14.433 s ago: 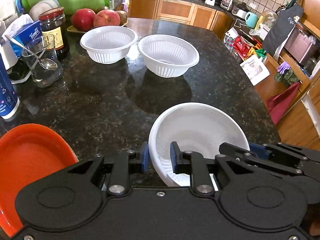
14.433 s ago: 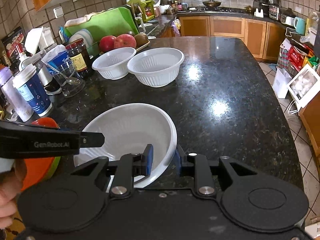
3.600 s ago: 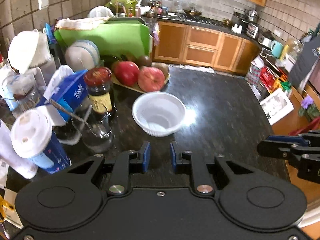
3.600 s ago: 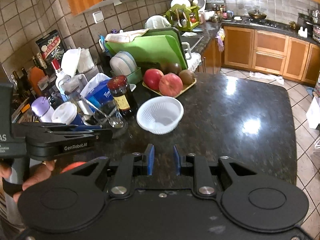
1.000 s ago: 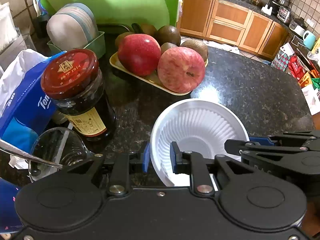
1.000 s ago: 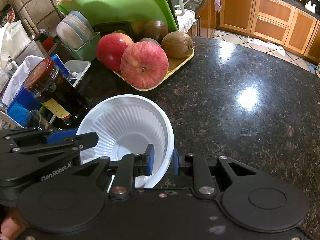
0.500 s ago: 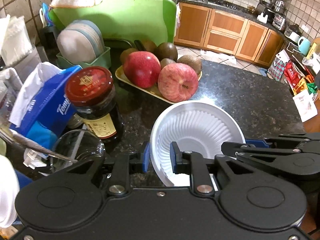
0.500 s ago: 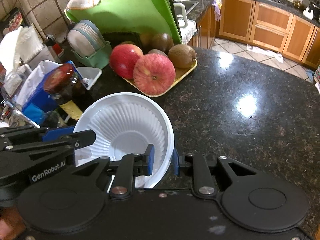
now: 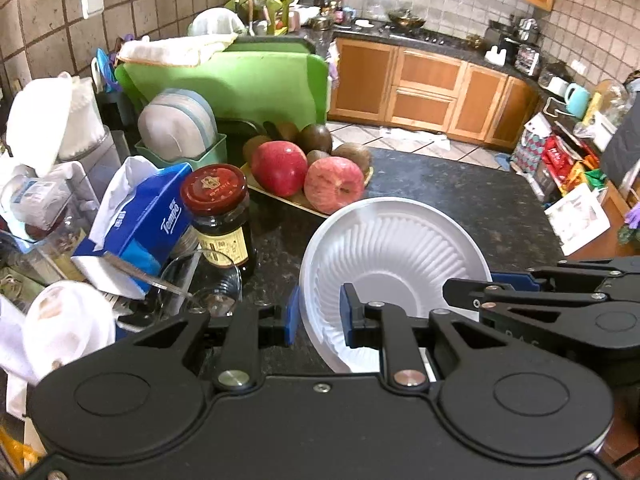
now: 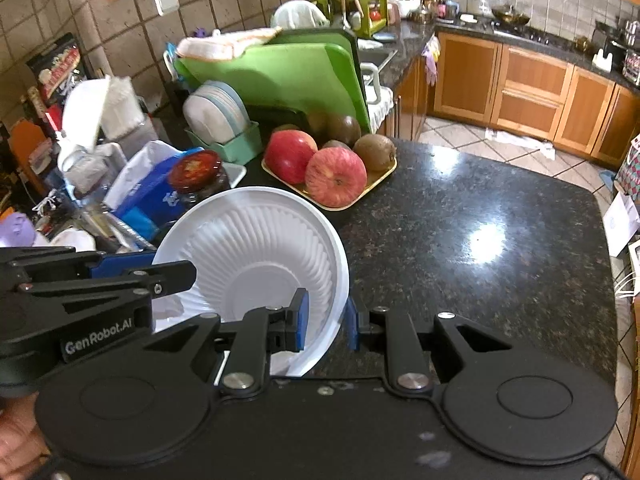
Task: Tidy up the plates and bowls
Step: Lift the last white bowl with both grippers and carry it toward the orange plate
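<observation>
Jaws of both grippers, angled downward, pinch opposite rims of white bowl (image 9: 394, 248).

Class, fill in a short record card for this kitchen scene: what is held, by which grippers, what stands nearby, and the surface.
held item: white bowl
left gripper: shut on the bowl's left rim
right gripper: shut on the bowl's right rim
fruit: two apples and kiwis on a yellow tray
beside bowl: red-lidded jar, blue tissue pack
behind: green cutting board
surface: dark granite counter
</observation>
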Available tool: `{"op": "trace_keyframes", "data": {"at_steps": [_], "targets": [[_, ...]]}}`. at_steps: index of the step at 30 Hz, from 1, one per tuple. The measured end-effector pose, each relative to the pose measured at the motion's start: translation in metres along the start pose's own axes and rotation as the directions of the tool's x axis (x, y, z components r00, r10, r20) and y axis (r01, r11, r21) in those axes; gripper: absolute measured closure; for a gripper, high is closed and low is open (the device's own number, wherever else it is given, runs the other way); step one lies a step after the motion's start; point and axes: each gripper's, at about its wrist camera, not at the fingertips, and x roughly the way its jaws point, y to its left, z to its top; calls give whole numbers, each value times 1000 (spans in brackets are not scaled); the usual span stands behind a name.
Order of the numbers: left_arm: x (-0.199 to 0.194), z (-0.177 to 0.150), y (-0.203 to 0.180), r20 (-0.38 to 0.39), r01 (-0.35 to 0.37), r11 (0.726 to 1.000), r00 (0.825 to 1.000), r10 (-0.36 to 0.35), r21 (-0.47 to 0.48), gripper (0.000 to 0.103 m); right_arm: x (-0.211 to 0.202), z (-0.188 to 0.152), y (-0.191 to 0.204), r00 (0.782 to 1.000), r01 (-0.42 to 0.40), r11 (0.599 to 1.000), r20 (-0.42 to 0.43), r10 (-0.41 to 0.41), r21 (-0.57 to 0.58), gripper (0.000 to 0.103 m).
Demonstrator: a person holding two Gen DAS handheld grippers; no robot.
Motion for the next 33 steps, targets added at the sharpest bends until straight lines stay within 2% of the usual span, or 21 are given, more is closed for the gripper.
{"op": "trace_keyframes", "data": {"at_steps": [9,16,24,33], "targets": [[-42,-36,-22,-14,87,992,996,-86,93,75,-74,-58,-2,998,27,999,47,-28,38,81],[-53,-74,-47,-86,169,972,984,-156,165,75,-117,-113,-13,996,72,994,51,-76,83,80],[-53,-99,-63,-141,219,958,971,-194,186,75,-118,-156,-24,994,112,987,-13,-112,116,79],[-32,-117,-76,-203,238,954,959,-200,185,75,-96,-174,-43,991,117,981,-83,-106,152,78]]}}
